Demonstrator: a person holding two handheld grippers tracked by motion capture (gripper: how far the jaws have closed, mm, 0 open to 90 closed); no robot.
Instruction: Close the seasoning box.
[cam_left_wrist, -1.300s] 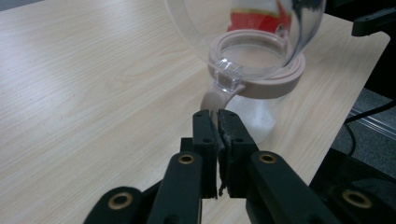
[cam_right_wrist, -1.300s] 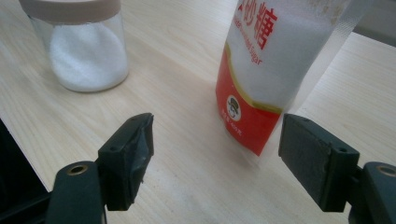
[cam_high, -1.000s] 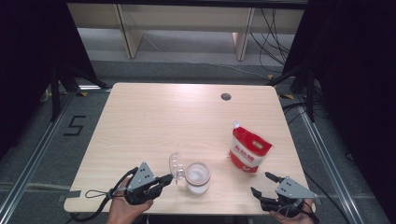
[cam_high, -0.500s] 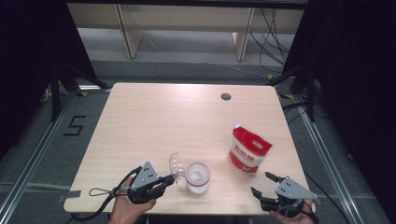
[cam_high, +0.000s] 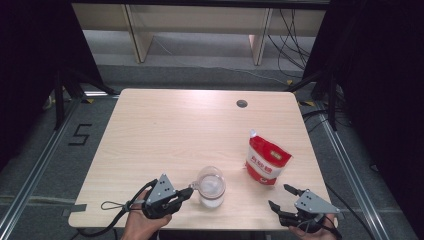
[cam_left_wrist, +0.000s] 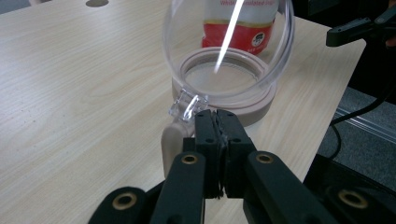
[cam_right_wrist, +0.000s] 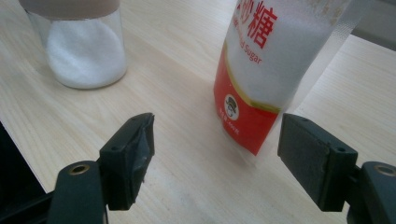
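Left gripper (cam_high: 186, 192), held level, seemingly touches the jar's lid (cam_left_wrist: 229, 46).

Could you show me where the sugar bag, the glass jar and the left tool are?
sugar bag (cam_high: 266, 161): high view, on its red front panel.
glass jar (cam_high: 210, 186): high view, on the white sugar seen through its open mouth.
left tool (cam_left_wrist: 216, 122): left gripper view, at the tips of its closed black jaws.

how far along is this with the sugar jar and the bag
Done: the jar holds white sugar at its bottom, and its clear lid stands hinged open. In hand: the shut left gripper is at the lid's tab. Left: the open right gripper has not taken the sugar bag.
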